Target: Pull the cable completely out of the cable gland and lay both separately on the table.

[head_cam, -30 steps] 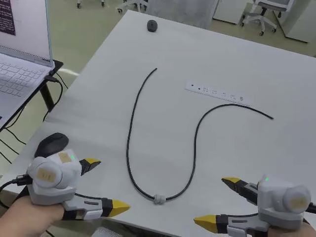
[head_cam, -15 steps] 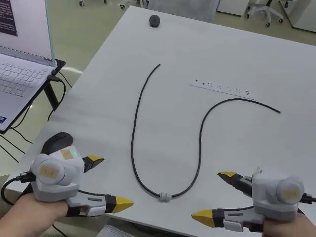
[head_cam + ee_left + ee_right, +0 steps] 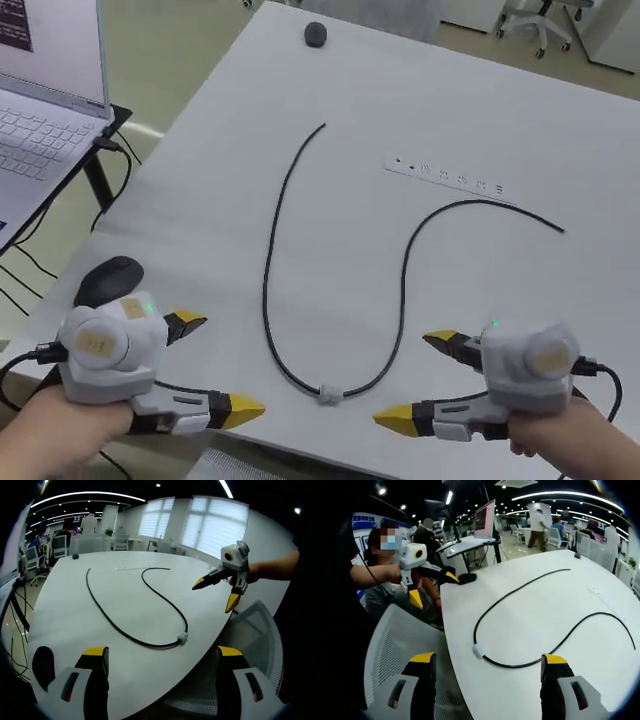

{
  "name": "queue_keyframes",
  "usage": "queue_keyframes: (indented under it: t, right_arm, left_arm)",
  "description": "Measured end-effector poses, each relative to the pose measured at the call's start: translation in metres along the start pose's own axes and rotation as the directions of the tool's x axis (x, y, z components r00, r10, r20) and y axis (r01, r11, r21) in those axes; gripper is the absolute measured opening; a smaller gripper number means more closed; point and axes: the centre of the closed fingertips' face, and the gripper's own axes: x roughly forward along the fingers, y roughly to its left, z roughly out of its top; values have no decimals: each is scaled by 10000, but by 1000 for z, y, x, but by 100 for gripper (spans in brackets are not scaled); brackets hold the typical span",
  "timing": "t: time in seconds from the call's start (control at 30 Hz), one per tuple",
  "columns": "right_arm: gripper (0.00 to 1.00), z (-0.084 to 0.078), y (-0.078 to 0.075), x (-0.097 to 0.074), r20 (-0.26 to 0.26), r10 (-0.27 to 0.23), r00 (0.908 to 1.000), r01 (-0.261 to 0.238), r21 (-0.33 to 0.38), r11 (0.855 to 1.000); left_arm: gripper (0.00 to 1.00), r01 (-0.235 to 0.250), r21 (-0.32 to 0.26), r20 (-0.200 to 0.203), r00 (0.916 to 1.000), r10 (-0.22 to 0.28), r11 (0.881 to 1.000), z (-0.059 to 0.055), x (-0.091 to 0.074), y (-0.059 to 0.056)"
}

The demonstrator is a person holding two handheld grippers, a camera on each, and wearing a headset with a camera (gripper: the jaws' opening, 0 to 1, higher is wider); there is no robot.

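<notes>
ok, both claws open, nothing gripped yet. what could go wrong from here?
1. The gland is small and lies near the front edge of the table; a clumsy grab by the left claw or right claw could knock it off.
2. It sits midway along the cable, so a long run must slide through; the trailing end might sweep the white strip.

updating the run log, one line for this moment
left claw: open, empty | right claw: open, empty | gland: on cable, near edge of table
</notes>
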Motion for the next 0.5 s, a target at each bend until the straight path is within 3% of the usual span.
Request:
queue_keyframes:
  t: [0.23,0.5]
  right_arm:
    - [85,5,1,13,-552,222,9982,-255,-601,9979]
    - [77,-1,-2,33,-1675,348,9853,-579,-1349,9892]
  left_arm:
    - [88,6,30,-18,10000,-6,10000,-4,1,-1]
    - [87,81,188,-318,9995,-75,9998,-12,4,-1]
